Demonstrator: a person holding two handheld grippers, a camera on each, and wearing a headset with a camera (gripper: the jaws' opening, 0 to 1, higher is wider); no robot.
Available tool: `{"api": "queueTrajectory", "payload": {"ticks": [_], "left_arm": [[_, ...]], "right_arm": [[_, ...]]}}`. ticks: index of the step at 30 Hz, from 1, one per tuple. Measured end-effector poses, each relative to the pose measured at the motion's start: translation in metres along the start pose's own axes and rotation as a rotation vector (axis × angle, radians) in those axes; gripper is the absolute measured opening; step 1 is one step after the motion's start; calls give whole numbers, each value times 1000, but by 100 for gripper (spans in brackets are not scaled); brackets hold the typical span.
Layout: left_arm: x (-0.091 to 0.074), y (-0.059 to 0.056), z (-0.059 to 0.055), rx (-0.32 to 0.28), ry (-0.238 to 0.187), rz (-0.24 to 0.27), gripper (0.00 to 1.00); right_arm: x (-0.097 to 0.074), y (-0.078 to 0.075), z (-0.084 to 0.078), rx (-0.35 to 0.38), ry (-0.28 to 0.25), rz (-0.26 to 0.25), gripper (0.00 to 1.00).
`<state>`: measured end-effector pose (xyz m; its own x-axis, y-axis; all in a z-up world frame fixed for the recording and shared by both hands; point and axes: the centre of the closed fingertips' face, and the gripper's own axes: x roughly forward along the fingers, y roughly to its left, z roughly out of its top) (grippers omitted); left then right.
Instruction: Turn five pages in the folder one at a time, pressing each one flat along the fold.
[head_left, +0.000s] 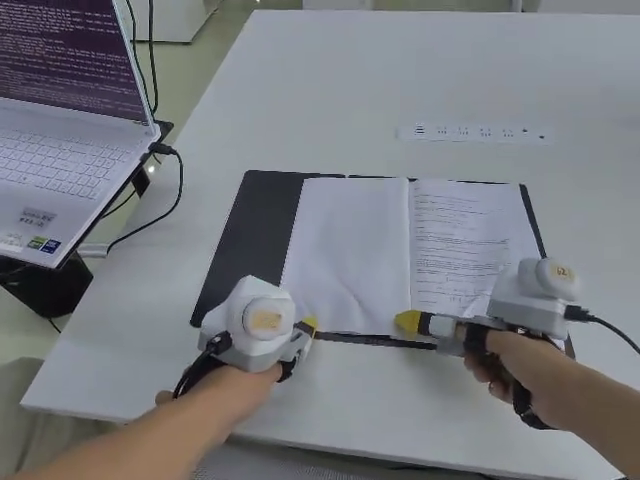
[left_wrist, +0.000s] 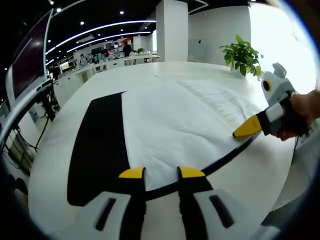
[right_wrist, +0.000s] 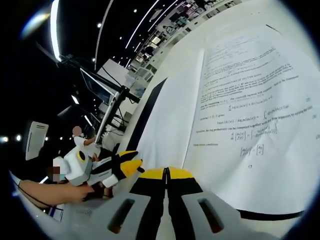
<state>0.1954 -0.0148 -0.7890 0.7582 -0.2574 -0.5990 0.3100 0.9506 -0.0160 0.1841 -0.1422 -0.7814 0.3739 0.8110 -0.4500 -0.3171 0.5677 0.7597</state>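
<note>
Head view: folder (head_left: 262, 240) open on table (head_left: 330, 90); left gripper (head_left: 306, 326) jaws mostly hidden under its body.
Left gripper view: jaws parted, empty, at blank page's (left_wrist: 170, 125) near edge.
Right gripper view: right gripper (right_wrist: 167, 173) jaws together, nothing between, at the fold.

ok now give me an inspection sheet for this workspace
surface: white table, smooth top
job's things: black folder lies open; blank white left page and printed right page lying flat
clutter: white open laptop at far left; white power strip beyond the folder
grippers: left gripper jaws apart at the folder's near edge; right gripper jaws together, tip by the fold's near end
cables: black laptop cable; black gripper cable behind the right gripper
surroundings: green potted plant; open office, ceiling lights
</note>
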Motion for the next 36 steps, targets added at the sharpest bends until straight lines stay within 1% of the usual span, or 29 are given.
{"api": "queueTrajectory", "payload": {"ticks": [3,6,8,9,11,13,14,15,16,18,19,20,21,22,23,24,25,26,27,28,29,30,32,33,35,36], "left_arm": [[0,0,0,-4,6,-1,23],[0,1,0,-11,16,0,23],[-1,1,1,-33,19,-3,23],[-1,1,1,-58,19,-10,24],[-1,-1,2,-107,29,-26,26],[-6,-1,-1,-156,74,-26,26],[-10,-1,-3,-191,106,-27,25],[-13,-1,-4,-215,118,-31,23],[-15,-3,-2,-235,119,-46,23],[-24,-3,5,-264,104,-68,22],[-29,-3,8,-266,101,-74,20],[-33,-4,11,-271,105,-80,19],[-37,-4,13,-271,108,-87,17],[-41,-5,17,-271,108,-94,16],[-49,-5,24,-271,97,-101,15],[-55,-5,30,-269,80,-103,15],[-63,-5,38,-255,59,-106,16],[-69,-5,42,-251,52,-105,17],[-78,-3,49,-246,28,-100,19],[-84,-3,55,-238,8,-97,22],[-92,0,61,-224,-22,-83,28],[-98,-1,64,-221,-31,-80,33],[-111,-3,69,-197,-62,-71,44],[-118,-5,70,-184,-64,-73,45],[-124,-5,71,-163,-71,-64,49],[-129,-5,72,-145,-85,-56,50]], "right_arm": [[-4,2,-8,12,11,-1,0],[-9,6,-18,49,25,4,0],[-14,10,-24,45,36,9,0],[-17,16,-29,52,52,24,0],[-23,24,-32,55,57,46,0],[-31,36,-36,46,74,70,0],[-38,46,-39,37,76,75,0],[-42,49,-39,29,76,76,0],[-47,52,-39,27,75,71,0],[-57,60,-38,14,62,76,0],[-64,64,-36,3,49,68,0],[-69,67,-32,-30,16,72,0],[-74,71,-31,-31,7,72,0],[-83,72,-31,-30,-2,50,0],[-88,71,-29,-42,-19,35,0],[-93,71,-24,-55,-47,28,0],[-101,72,-19,-29,-86,10,2],[-108,71,-15,-18,-110,-8,4],[-117,71,-9,-40,-149,-29,7],[-123,69,-6,-62,-170,-61,12],[-134,63,0,-122,-194,-126,17],[-140,61,3,-152,-212,-155,24],[-155,60,9,-212,-239,-210,33],[-161,59,11,-232,-247,-229,37],[-174,59,15,-282,-265,-264,40],[-180,57,16,-312,-269,-286,41]]}}
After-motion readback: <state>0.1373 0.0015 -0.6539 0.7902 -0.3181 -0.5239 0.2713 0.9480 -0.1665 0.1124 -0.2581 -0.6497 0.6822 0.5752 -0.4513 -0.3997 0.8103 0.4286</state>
